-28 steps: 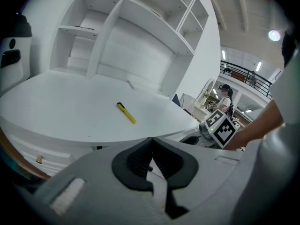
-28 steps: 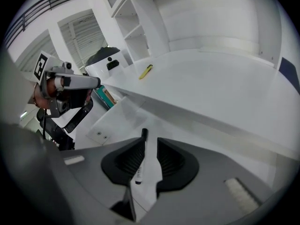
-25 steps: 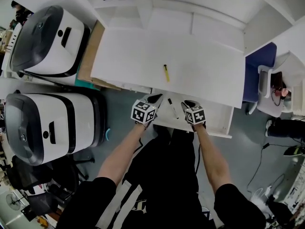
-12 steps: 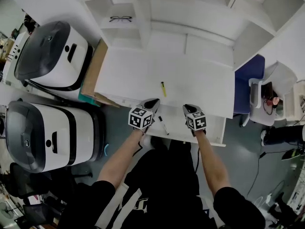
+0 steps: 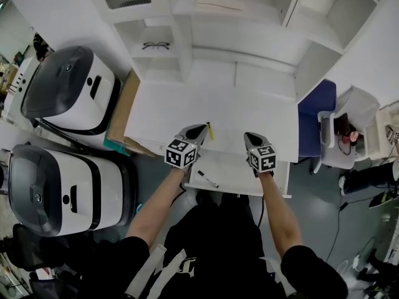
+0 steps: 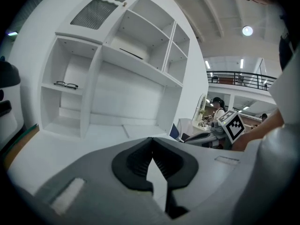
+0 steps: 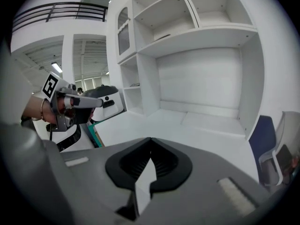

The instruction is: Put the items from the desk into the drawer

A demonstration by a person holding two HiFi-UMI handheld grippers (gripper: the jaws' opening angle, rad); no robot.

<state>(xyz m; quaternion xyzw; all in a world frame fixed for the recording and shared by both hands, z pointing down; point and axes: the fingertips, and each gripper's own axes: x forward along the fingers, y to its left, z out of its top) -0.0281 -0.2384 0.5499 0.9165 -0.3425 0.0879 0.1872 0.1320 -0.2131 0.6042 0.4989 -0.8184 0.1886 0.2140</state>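
A yellow pen (image 5: 209, 129) lies on the white desk (image 5: 249, 111) near its front edge. The drawer (image 5: 240, 174) under the desk stands pulled out, and a black marker (image 5: 207, 179) lies in it. My left gripper (image 5: 199, 131) is shut and empty, its tip just left of the yellow pen. My right gripper (image 5: 250, 138) is shut and empty over the desk's front edge, above the drawer. In the left gripper view the jaws (image 6: 151, 140) meet with nothing between them. The right gripper view shows its jaws (image 7: 151, 140) closed the same way.
Two large white and black machines (image 5: 65, 83) (image 5: 56, 173) stand left of the desk, beside a brown board (image 5: 121, 104). Black glasses (image 5: 154, 45) lie on a shelf of the white hutch (image 5: 237, 17). A blue chair (image 5: 315, 114) stands at the right.
Both grippers have moved forward from over the drawer to the desk's front edge. The left tip now sits beside the yellow pen. The marker lies behind the grippers.
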